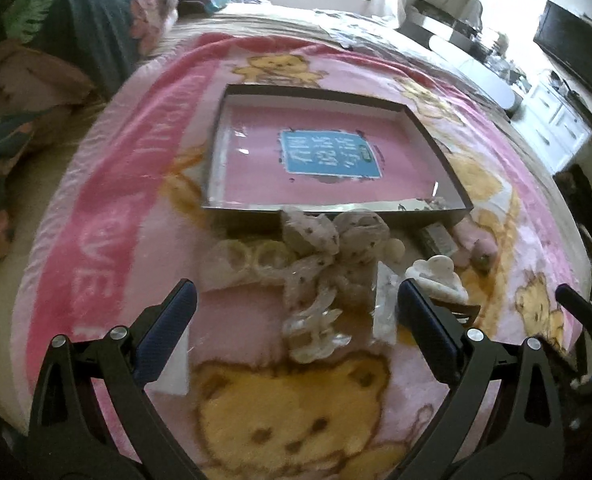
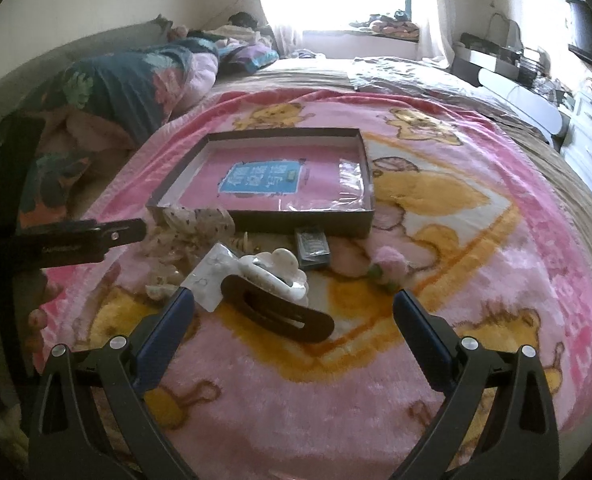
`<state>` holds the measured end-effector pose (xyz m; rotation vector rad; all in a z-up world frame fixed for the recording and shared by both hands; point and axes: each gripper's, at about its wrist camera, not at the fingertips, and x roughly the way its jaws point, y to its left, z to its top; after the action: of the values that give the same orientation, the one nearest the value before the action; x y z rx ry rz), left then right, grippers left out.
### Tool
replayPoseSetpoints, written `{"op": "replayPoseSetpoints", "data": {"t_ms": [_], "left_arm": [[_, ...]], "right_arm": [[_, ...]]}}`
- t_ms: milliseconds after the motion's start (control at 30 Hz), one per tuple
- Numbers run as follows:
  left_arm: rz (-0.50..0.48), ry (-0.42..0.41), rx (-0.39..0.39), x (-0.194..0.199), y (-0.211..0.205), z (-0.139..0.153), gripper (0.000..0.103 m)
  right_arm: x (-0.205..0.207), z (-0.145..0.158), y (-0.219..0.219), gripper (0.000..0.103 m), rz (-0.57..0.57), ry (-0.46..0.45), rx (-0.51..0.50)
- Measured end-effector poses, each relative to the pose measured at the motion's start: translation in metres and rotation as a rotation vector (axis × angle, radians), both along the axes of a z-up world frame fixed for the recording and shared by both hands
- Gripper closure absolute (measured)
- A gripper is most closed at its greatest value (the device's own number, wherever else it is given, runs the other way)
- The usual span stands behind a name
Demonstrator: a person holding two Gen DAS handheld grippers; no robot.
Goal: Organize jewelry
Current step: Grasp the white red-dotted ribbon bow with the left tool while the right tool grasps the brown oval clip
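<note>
Hovering with jaws apart and empty, the left tongs [image 1: 296, 312] frame a soft dotted fabric bow with clear clip [image 1: 328, 264]; the right tongs [image 2: 293, 312] gape over a stiff brown oval plastic hair clip [image 2: 277, 314]. Both look light; pinch the brown clip's rim. Beyond them, on the blanket, lies a shallow dark cardboard box [image 2: 296, 222].

- Box [image 2: 328, 224]: shallow, dark-walled, open, flat on the blanket; pink liner with a blue label inside.
- Dotted bow [image 1: 336, 240]: cream fabric, against the box's near wall.
- White claw clip [image 2: 275, 272]: lying just beside the brown clip.
- Brown clip [image 2: 279, 316]: flat oval, nearest.
- Small card [image 2: 209, 276]: white, under the clips' left end.
</note>
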<state>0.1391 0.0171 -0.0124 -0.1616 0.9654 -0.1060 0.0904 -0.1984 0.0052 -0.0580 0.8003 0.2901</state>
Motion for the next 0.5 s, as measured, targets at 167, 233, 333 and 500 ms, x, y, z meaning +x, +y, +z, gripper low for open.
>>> {"op": "replayPoseSetpoints", "data": {"t_ms": [167,233,333,500], "left_arm": [[-0.009,0.030,-0.022,0.017,-0.002,-0.011,0.016],[-0.014,0.041,-0.033,0.025,-0.003,-0.017,0.026],[-0.016,0.069,-0.037,0.034,-0.003,-0.027,0.032],[-0.012,0.094,-0.028,0.041,-0.005,-0.040,0.044]], "right_arm": [[0.014,-0.027,0.008,0.004,0.045,0.054,-0.021],[0.018,-0.038,0.011,0.004,0.069,0.062,-0.038],[0.023,-0.051,0.017,0.004,0.091,0.063,-0.093],[0.032,-0.066,0.022,0.004,0.131,0.065,-0.156]]}}
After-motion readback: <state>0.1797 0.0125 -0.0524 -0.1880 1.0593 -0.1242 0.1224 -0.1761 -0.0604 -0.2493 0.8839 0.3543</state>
